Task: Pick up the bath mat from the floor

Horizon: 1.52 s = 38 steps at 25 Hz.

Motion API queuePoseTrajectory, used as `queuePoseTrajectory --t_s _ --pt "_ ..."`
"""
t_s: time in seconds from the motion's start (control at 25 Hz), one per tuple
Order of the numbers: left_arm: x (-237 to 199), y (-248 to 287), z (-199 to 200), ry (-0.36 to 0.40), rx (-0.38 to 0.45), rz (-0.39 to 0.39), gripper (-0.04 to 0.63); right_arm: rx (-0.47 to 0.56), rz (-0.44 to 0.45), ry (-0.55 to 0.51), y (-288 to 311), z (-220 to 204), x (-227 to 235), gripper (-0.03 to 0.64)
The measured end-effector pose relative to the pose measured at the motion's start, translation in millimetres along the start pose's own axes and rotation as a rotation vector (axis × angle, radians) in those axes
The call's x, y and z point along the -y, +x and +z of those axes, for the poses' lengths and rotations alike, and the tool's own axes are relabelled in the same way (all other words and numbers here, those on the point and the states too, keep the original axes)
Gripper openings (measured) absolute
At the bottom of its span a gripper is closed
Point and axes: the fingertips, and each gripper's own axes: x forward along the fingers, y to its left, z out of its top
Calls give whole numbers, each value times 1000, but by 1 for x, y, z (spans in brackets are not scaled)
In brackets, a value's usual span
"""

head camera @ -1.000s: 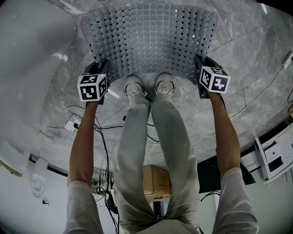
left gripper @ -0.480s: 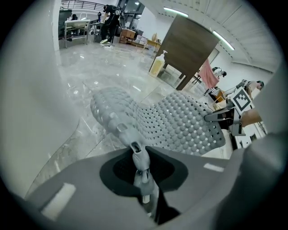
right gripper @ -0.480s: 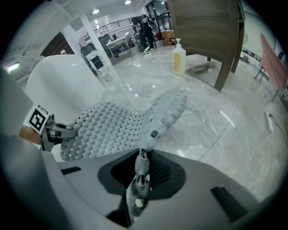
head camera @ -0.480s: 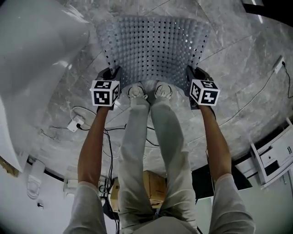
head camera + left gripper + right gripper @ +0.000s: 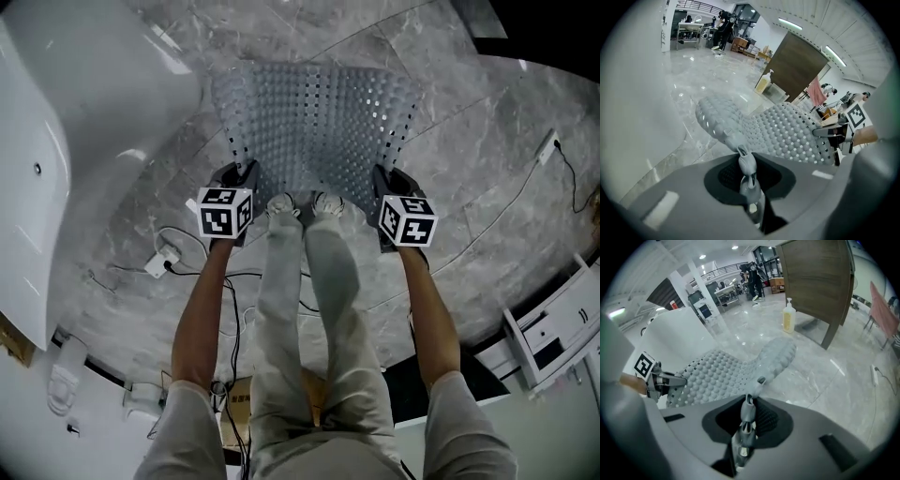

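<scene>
Mat (image 5: pixel 314 117) corners pinched by left tool (image 5: pixel 239 171) and — just tightened — right tool (image 5: pixel 382 175)

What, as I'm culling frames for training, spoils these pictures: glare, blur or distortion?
Head view: fisheye curves the floor seams; glare washes out the white tub; the bath mat is sharp. Left gripper view: dark round vignette, lights mirrored on the glossy floor, nearest mat edge soft. Right gripper view: same vignette, near mat soft, background clear.

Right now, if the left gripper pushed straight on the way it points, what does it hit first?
The bath mat: the left gripper is shut on its near edge, and the rest hangs right ahead. Past that, probably the floor; depth is unclear.
</scene>
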Motion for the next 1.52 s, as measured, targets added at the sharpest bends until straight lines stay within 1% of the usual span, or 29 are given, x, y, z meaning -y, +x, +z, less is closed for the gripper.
queuePoseTrajectory --t_s 0.2,0.28,0.4,0.52,0.72,0.92,1.08,1.2,1.4,1.52 --pt "15 -34 28 -19 9 -32 54 22 -2 -18 -33 28 -14 58" --pt "22 -49 35 -15 9 -38 54 29 -1 -21 -47 36 -20 58" --pt "31 -74 47 -3 18 -39 54 44 6 -34 -71 49 -31 57" --pt "38 -100 62 -3 44 -31 54 67 11 -42 -91 65 -40 57" --pt "51 -138 83 3 71 -14 52 109 21 -20 -128 87 -52 57" --pt "75 -181 103 -5 101 -28 54 141 11 -55 -175 106 -66 57" --pt "91 -213 119 8 128 -30 52 175 7 -64 -210 124 -79 55" --pt "103 -236 138 18 160 -40 54 216 8 -68 -236 143 -84 55" --pt "127 -284 169 77 223 -37 52 285 -6 -86 -287 171 -92 54" --pt "140 -316 188 96 265 -38 52 329 -11 -92 -319 190 -100 54"
